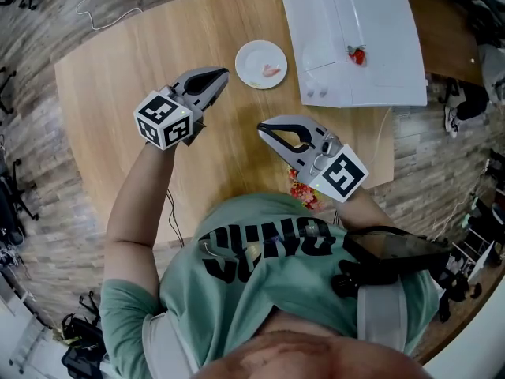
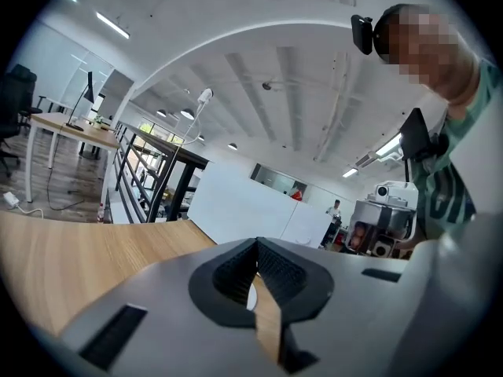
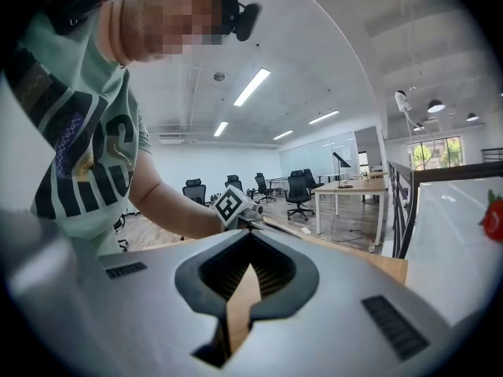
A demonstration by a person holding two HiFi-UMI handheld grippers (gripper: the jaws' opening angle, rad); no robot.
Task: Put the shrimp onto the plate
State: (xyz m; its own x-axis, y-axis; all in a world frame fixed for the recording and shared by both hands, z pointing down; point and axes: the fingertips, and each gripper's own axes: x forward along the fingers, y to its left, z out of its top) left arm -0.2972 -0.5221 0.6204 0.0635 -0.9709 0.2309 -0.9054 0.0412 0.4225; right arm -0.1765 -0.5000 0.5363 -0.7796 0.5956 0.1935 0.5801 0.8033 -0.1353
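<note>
A pink shrimp [image 1: 271, 72] lies on the small white plate [image 1: 254, 55] at the far middle of the wooden table [image 1: 118, 93]. My left gripper [image 1: 223, 75] hovers just left of and nearer than the plate, tips pointing toward it, jaws shut and empty. My right gripper [image 1: 263, 128] is held over the table nearer the person, pointing left, also shut with nothing in it. In the left gripper view the jaws [image 2: 255, 243] meet at the tips; in the right gripper view the jaws [image 3: 250, 240] are closed too, with the left gripper's marker cube [image 3: 228, 206] beyond them.
A large white board [image 1: 371, 61] lies at the far right of the table with a red strawberry [image 1: 357, 54] on it; the strawberry [image 3: 493, 217] also shows at the right gripper view's edge. A red and yellow item [image 1: 304, 193] sits at the near table edge under the right gripper.
</note>
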